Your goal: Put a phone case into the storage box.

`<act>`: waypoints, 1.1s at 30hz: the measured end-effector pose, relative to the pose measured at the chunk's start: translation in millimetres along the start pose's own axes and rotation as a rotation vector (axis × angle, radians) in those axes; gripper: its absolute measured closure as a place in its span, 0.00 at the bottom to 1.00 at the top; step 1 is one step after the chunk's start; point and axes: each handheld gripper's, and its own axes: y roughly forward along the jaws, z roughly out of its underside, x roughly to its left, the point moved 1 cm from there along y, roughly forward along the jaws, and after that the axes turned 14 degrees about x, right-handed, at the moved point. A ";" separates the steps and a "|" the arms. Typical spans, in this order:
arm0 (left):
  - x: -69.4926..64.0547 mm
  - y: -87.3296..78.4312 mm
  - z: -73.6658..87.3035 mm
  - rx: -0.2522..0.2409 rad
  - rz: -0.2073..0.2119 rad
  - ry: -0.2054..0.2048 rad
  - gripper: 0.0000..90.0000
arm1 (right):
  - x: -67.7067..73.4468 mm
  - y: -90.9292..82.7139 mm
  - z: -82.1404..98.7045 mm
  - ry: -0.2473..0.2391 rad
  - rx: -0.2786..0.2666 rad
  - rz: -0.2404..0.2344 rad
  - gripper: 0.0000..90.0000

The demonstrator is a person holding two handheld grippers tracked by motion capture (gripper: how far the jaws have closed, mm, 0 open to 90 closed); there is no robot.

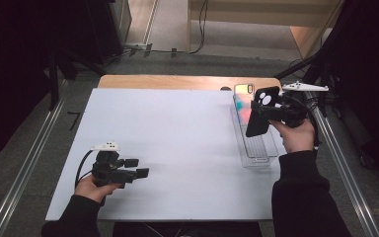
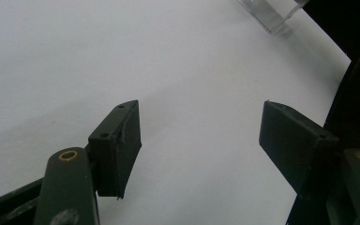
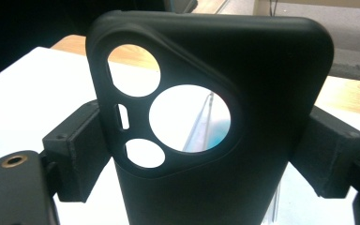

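A black phone case (image 1: 260,112) with round camera holes stands upright in the air over the clear tray (image 1: 256,148) at the table's right side. My right gripper (image 1: 271,112) is shut on the case, its pads pressing the case's two long edges. In the right gripper view the case (image 3: 262,117) stands between both pads (image 3: 82,150), and the tray shows through its holes. A phone with a shiny, colourful back (image 1: 243,101) lies in the tray's far end. My left gripper (image 1: 137,168) rests low over the white table near the front left, open, with nothing between its pads (image 2: 122,145).
A white board (image 1: 168,148) covers the wooden table (image 1: 177,81). A corner of the clear tray (image 2: 272,14) shows at the top of the left gripper view. Metal rails (image 1: 24,168) run along both sides, and dark stands and cables lie beyond the far edge.
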 end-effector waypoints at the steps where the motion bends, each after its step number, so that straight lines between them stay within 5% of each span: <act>1: 0.0 0.2 -0.1 0.000 0.000 0.001 0.34 | -2.0 2.7 -0.5 0.004 -0.001 -0.009 0.14; 33: 1.5 3.6 0.5 0.005 0.007 -0.006 0.34 | -30.3 94.9 -17.2 0.085 0.072 0.113 0.14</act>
